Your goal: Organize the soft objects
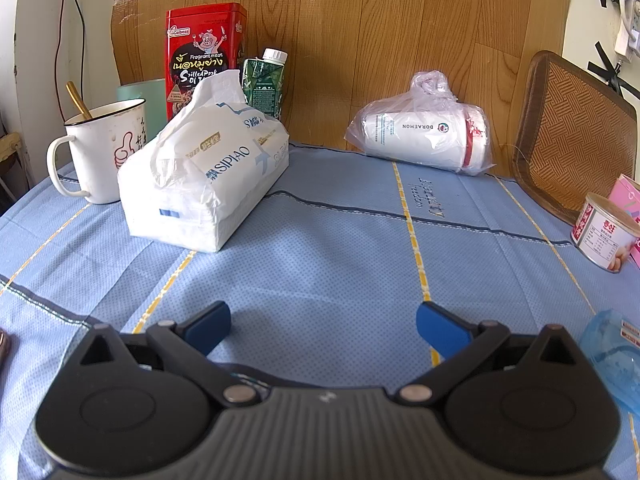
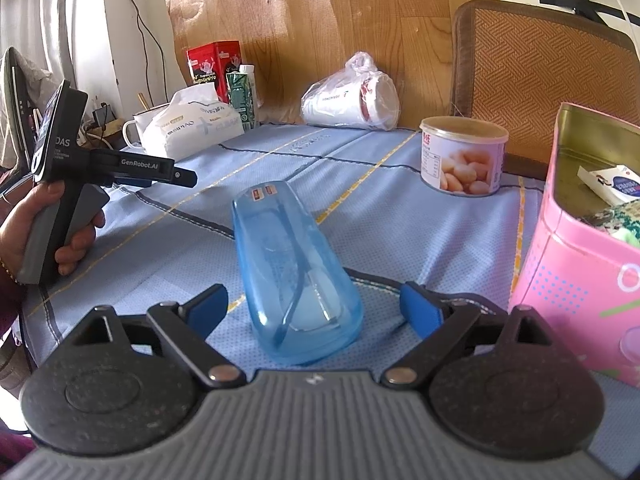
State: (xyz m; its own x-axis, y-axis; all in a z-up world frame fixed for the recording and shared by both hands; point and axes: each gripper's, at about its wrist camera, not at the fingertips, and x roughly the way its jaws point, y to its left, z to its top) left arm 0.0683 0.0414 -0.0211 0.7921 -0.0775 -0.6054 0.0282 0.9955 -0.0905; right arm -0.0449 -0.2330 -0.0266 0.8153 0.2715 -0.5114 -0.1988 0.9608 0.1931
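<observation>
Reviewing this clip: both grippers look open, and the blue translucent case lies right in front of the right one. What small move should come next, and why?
Probably ease the right gripper forward and shut it on the blue case. Its fingers are open on either side of the case's near end without touching it, so a short advance seats it. The left gripper is open over bare cloth, with the tissue pack farther off.

The tissue pack [image 1: 208, 176] read "SIPIAO". The red tin [image 1: 206, 54] carried "Fragrant meat" above Thai lettering. "DORAEMON" ran along the bagged white cup [image 1: 424, 138]. The left gripper [image 2: 120, 168] bore "GenRobot.AI" on its arm.
</observation>
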